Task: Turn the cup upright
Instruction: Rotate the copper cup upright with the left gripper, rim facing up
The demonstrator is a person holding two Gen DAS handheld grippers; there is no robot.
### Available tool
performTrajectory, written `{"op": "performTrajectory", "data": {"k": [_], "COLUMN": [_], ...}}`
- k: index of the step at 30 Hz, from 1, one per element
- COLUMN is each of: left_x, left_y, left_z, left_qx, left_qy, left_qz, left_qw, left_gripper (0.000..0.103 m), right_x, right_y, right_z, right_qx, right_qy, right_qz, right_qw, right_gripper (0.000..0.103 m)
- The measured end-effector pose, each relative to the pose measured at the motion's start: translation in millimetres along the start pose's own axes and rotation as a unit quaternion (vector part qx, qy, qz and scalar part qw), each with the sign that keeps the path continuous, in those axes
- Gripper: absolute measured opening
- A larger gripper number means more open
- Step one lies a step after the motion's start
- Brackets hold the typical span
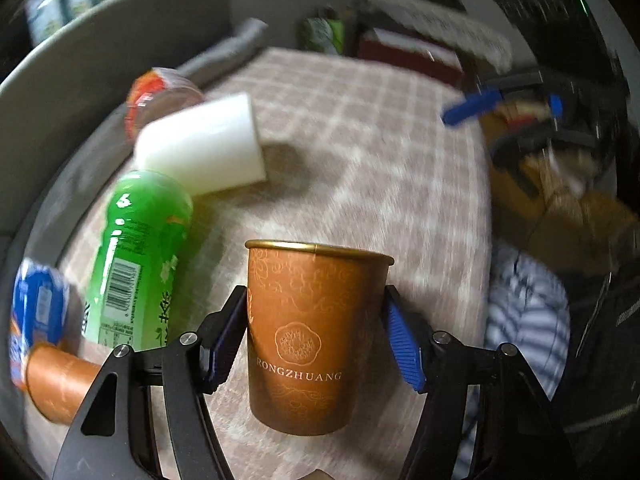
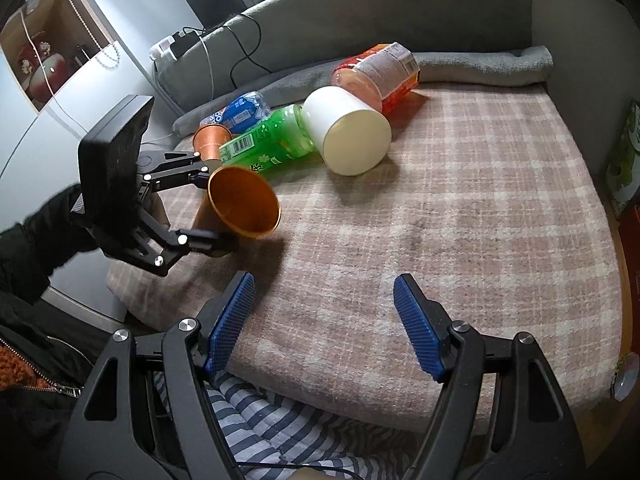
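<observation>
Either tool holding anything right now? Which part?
Left tool holds the orange paper cup, fingers on opposite sides of its wall about mid-height, mouth tilted. Right tool is open, holding nothing.

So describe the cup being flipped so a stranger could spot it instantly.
On the plaid blanket, find the pile of lying bottles. In front of it, the left hand-held gripper holds an orange paper cup. Unlike the other orange cup, it is off the blanket.

Both wrist views look closely across the shared plaid blanket (image 2: 460, 208).
</observation>
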State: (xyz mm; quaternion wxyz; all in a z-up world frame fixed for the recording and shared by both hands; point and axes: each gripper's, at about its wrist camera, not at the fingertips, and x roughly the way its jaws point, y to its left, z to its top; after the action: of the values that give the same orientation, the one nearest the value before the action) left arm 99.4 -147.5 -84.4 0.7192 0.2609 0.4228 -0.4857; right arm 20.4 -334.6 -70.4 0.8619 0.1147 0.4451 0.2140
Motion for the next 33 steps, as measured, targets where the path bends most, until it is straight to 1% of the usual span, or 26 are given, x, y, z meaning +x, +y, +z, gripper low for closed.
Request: {"op": "performTrajectory", "data": {"k": [2,4,6,7,9,13,21,28,31,33], "left_x": [-7,-11,-17,-18,-16,-19,-25,-27,-24,-21], "left_y": [5,10,14,16,17,11,6,13,12,13], "left_z": [-1,-2,-4,-6,-8,-14,-18,-18,-18,-18], "left_qx": [-0.031,-0.060,-0.085,-0.098,-0.114,-0.114,-0.128,-0.165,-0.167,-0.170], "left_qy": [-0.034,-0.065,-0.099,-0.113,-0.126,-0.142,-0.170,-0.203,-0.204,-0.201], "left_qz": [0.004,0.011,0.026,0.031,0.040,0.067,0.090,0.109,0.117,0.117], "left_qw": [0.9989,0.9960,0.9911,0.9883,0.9846,0.9811,0.9729,0.9590,0.9575,0.9576], "left_gripper": [0.065,0.065,0.065,0.065,0.065,0.065,0.065,0.065,0.065,0.065], "right_x": [-1,-1,-1,-1,-1,-2,-3,-5,-8,-10], "right_y": [1,1,1,1,2,5,14,23,26,28], "right_z": [0,0,0,0,-1,-2,-1,0,-2,-2], "right_qx": [-0.001,0.000,0.001,0.001,0.000,-0.003,-0.015,-0.025,-0.029,-0.028], "right_qy": [-0.003,-0.005,-0.005,-0.005,-0.004,-0.008,-0.018,-0.024,-0.026,-0.029], "right_qz": [0.000,0.002,0.003,0.004,0.003,0.005,0.003,0.005,0.004,0.004], "right_qw": [1.000,1.000,1.000,1.000,1.000,1.000,1.000,0.999,0.999,0.999], "right_gripper": [0.075,0.075,0.075,0.075,0.075,0.075,0.075,0.075,0.075,0.075]}}
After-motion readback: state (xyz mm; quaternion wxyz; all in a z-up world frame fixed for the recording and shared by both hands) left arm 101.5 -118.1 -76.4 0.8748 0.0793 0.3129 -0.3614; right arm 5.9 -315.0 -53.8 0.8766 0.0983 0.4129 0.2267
